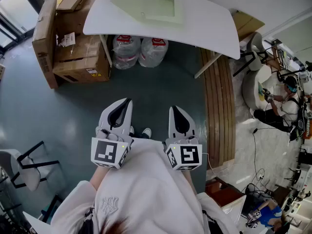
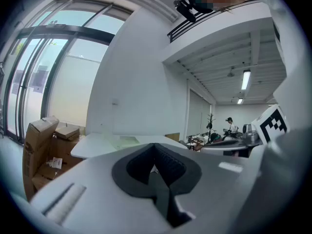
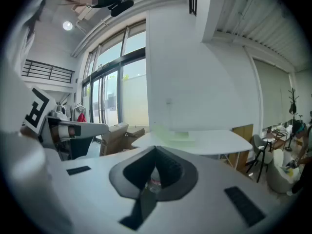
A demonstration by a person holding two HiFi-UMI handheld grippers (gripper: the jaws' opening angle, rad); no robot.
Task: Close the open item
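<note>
Grey flooring is stretching between the person and a white table [image 1: 209, 26], where a pale green flat item [image 1: 151, 6], seemingly a thin plastic folder or case lying open, is resting well apart from both tools. Near the person's body, the left gripper [image 1: 127, 101] and the right gripper [image 1: 174, 108] are hovering, each with its jaws pressed together on nothing. Judging by its thin, translucent look, the item is probably light, bendy and slippery, so pinching the flap's free edge is looking sensible.
</note>
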